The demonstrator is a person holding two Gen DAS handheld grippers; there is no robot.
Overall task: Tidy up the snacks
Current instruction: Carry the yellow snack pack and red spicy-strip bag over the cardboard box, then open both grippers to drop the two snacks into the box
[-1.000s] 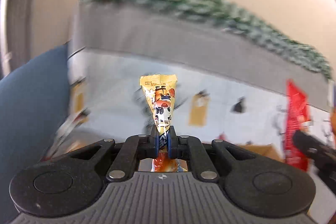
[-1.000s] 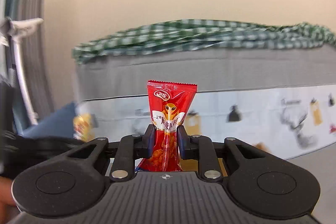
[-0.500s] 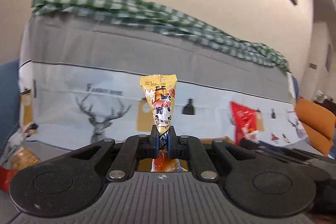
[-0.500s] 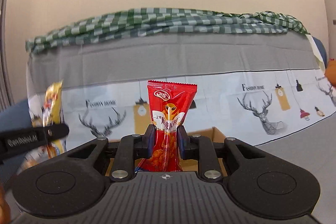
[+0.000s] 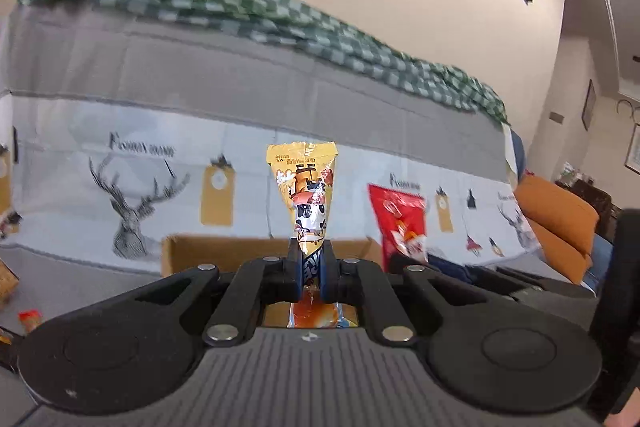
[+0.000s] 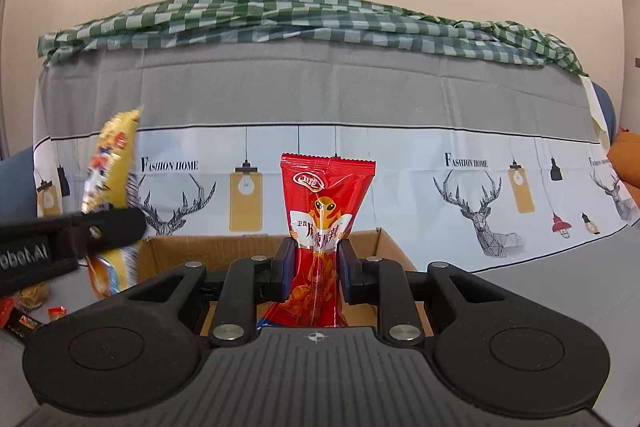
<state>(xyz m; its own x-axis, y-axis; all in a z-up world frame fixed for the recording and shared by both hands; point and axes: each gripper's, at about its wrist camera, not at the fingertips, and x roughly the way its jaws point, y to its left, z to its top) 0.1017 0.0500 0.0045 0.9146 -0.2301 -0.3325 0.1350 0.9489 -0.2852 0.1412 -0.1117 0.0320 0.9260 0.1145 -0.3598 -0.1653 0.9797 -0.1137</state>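
My left gripper (image 5: 311,267) is shut on a yellow snack packet (image 5: 306,195) that stands upright between its fingers. My right gripper (image 6: 316,269) is shut on a red snack packet (image 6: 326,211), also upright. An open cardboard box (image 6: 394,251) lies just beyond both grippers; it also shows in the left wrist view (image 5: 208,253). In the right wrist view the left gripper (image 6: 96,229) with the yellow packet (image 6: 110,163) is at the left. In the left wrist view the red packet (image 5: 400,223) is at the right.
A sofa back draped with a grey and deer-print cloth (image 6: 320,115) and a green checked cloth (image 6: 304,23) rises behind the box. Loose snacks (image 6: 36,301) lie at the far left on the grey surface. An orange cushion (image 5: 556,223) is at the right.
Both grippers have swung right and come over the cardboard box, which now shows below the packets. Each still holds its packet.
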